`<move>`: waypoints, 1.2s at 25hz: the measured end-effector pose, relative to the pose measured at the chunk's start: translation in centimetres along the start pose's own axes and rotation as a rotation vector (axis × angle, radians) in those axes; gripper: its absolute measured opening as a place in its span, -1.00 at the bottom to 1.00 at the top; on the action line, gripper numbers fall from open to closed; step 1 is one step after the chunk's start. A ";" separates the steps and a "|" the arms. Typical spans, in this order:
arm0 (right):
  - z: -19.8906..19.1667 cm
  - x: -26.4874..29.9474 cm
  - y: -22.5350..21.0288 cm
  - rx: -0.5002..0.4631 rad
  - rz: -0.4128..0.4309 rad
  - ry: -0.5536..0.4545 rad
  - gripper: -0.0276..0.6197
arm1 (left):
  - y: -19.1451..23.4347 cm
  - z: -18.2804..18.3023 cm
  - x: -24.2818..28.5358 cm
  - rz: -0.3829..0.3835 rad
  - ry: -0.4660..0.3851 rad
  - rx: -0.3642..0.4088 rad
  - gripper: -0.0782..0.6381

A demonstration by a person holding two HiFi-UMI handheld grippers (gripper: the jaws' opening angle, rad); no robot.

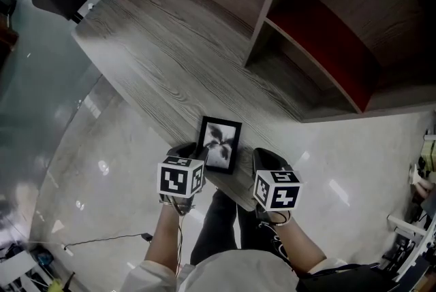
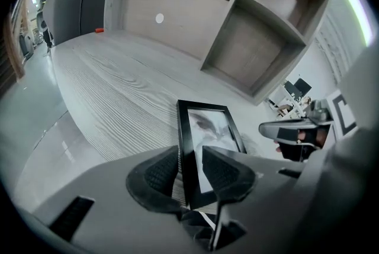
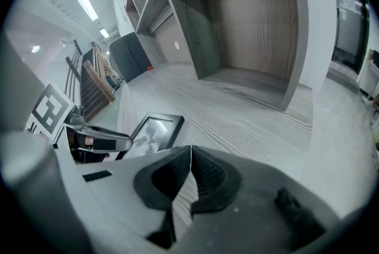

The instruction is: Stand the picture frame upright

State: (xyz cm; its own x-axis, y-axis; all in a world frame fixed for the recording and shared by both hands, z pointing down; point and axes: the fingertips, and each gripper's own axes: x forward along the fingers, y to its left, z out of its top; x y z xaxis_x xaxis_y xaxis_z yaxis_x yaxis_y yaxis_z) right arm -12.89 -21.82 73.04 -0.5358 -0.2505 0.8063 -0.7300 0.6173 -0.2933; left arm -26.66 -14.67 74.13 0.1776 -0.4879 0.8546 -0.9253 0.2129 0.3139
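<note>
The picture frame (image 1: 219,144) sits at the bench's (image 1: 157,45) near edge. It is probably light, stiff, glass-fronted and fragile. The left hand-held gripper (image 2: 190,157) straddles its left rail, the soundest hold, with jaws apart and seemingly not pinching. The right hand-held gripper (image 3: 190,152) is closed and empty.

No words, numbers or brands can be read anywhere; the only signs are black-and-white square markers on the left gripper's cube (image 1: 180,178) and the right gripper's cube (image 1: 277,190).

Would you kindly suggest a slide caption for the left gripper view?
Left gripper, jaws apart, straddles one long side of a black rectangular picture frame on a grey wood-grain desk.
</note>
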 end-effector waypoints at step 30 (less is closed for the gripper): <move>0.3 0.6 0.0 -0.038 0.028 0.011 -0.82 | -0.1 -0.7 0.5 -0.047 0.090 -0.090 -0.53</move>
State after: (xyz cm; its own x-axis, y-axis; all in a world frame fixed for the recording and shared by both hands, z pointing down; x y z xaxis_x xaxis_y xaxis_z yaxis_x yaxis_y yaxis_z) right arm -13.33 -22.14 73.34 -0.5511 -0.2249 0.8035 -0.6981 0.6517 -0.2964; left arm -26.20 -14.37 74.81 0.2534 -0.4221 0.8704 -0.8820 0.2688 0.3872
